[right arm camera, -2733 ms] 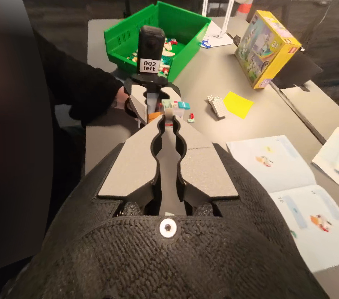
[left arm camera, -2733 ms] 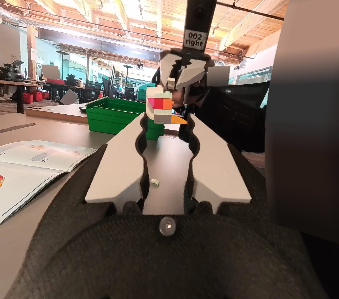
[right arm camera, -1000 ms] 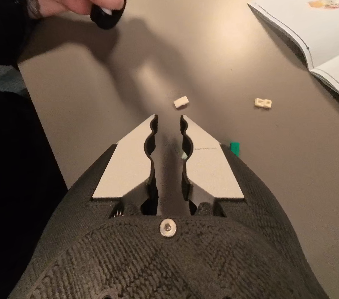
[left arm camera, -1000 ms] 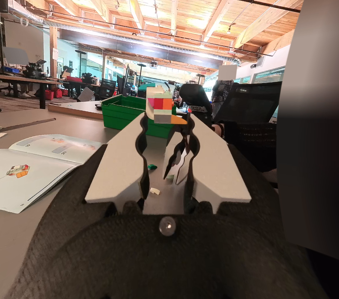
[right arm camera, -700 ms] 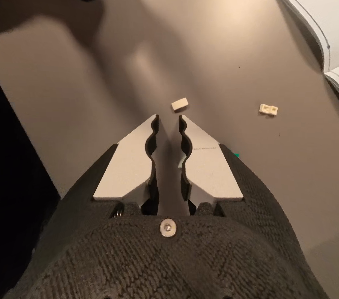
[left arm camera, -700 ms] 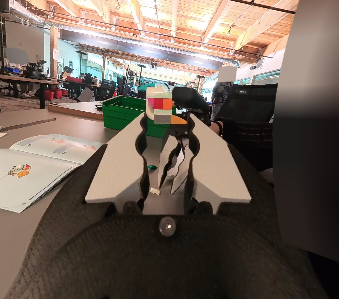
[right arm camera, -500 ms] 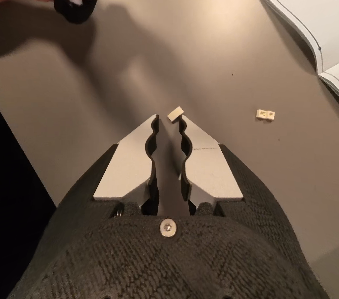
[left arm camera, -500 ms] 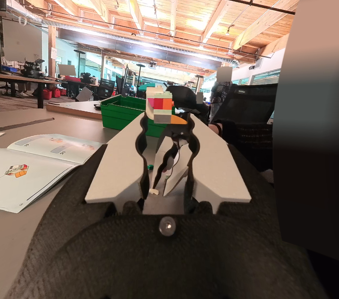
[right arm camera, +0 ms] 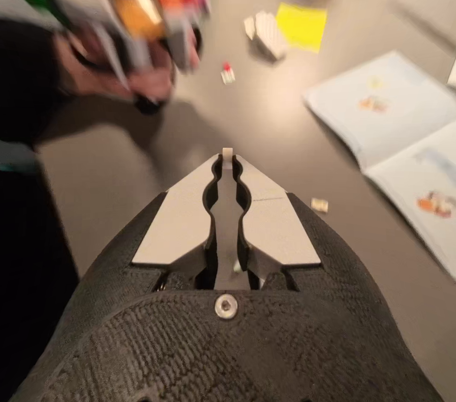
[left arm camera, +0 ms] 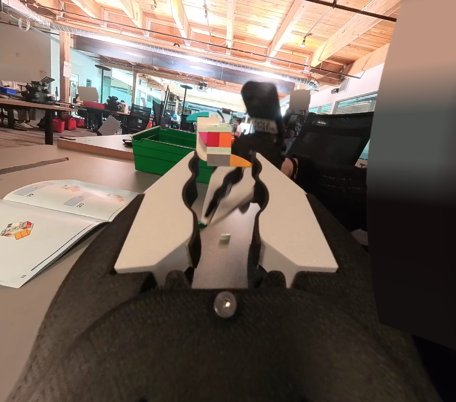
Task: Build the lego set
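My left gripper [left arm camera: 222, 159] is shut on a small lego build [left arm camera: 215, 143] of white, pink, red, orange and grey bricks, held upright above the table. My right gripper [right arm camera: 226, 158] is shut on a small white piece [right arm camera: 226, 154] at its fingertips, lifted off the table. In the left wrist view the right gripper [left arm camera: 228, 197] is blurred, just beyond my left fingers and below the build. In the right wrist view the left gripper with the build [right arm camera: 138, 14] is a blur at the upper left.
A pale green piece [left arm camera: 225, 237] and a green piece [left arm camera: 201, 224] lie on the table. A cream piece [right arm camera: 319, 205], a red-and-white piece [right arm camera: 227, 72], white plates [right arm camera: 266, 32], yellow paper [right arm camera: 301, 27] and the open booklet [right arm camera: 394, 118] lie to the right. A green bin [left arm camera: 162, 153] stands behind. Some 9 cm of space lies between my two pairs of fingers.
My right gripper has closed on the small white piece and lifted it from the table, tilting up fast. My left gripper has kept the build still.
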